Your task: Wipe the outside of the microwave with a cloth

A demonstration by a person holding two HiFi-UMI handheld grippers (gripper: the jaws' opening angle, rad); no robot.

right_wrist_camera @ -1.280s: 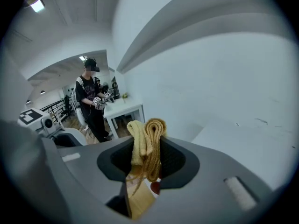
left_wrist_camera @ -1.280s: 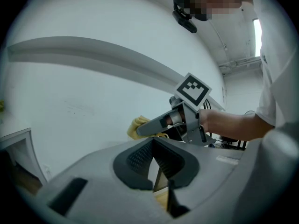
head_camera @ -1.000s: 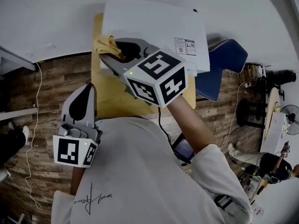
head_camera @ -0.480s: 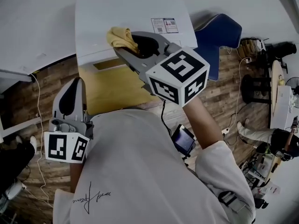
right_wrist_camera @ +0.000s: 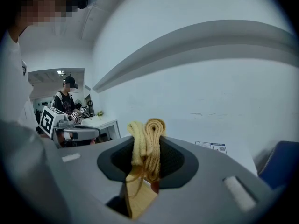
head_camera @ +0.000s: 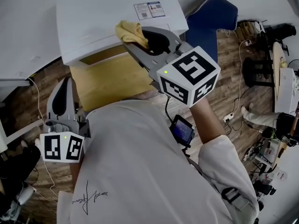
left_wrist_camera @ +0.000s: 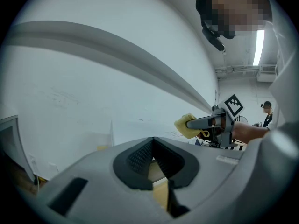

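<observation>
Close in, low on the left: left gripper [head_camera: 64, 85], jaws pressed together with nothing between them, pointing forward just beside a yellow wooden stand [head_camera: 107, 80], well apart from the work. Higher and further out: right gripper [head_camera: 140, 40], reaching forward, jaws clamped tight on a folded yellow cloth [head_camera: 132, 31]. Cloth bunched past the jaw tips, over the near edge of the white microwave [head_camera: 103, 17], right of centre. Cannot tell whether touching the top. Further back on that top, a printed label [head_camera: 149, 10]. Beyond, off to the right, a blue chair [head_camera: 212, 15] on the wood floor [head_camera: 233, 78].
</observation>
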